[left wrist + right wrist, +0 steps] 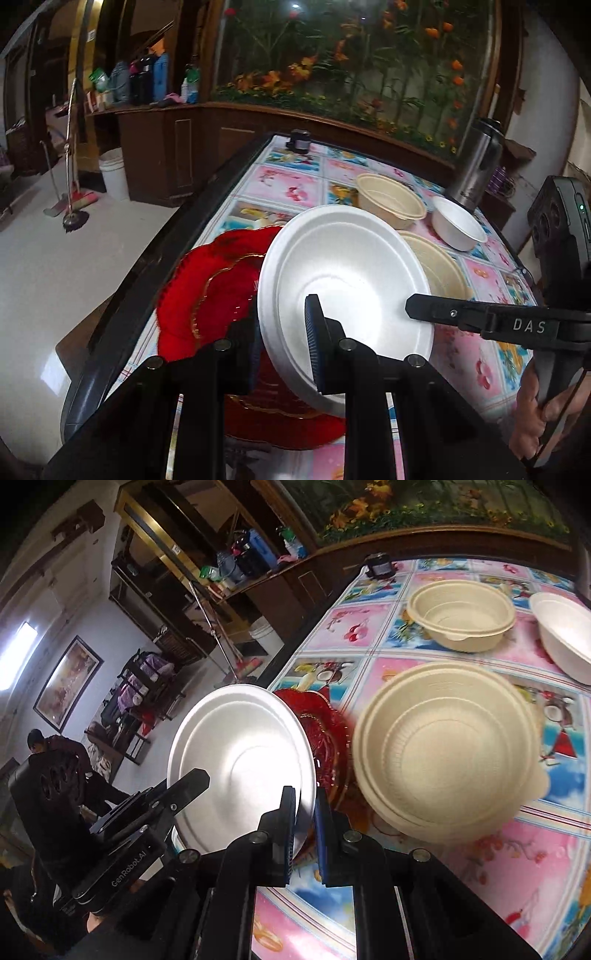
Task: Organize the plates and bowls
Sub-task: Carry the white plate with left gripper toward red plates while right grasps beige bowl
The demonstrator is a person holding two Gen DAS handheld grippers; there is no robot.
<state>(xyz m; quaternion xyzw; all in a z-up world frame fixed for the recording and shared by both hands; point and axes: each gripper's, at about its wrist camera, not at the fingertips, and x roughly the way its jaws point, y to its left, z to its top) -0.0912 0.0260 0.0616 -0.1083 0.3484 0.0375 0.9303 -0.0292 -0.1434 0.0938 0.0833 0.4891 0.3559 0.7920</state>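
Observation:
A white foam plate is held tilted on edge above a red glass plate near the table's left edge. My left gripper is shut on the white plate's near rim. My right gripper is shut on the same plate at its opposite rim, and its finger shows in the left wrist view. A large beige bowl sits right beside the red plate. A second beige bowl and a white bowl stand farther back.
The table has a flowered plastic cover and a dark raised edge. A steel thermos stands at the far right corner, a small black device at the far left corner. The floor drops off to the left.

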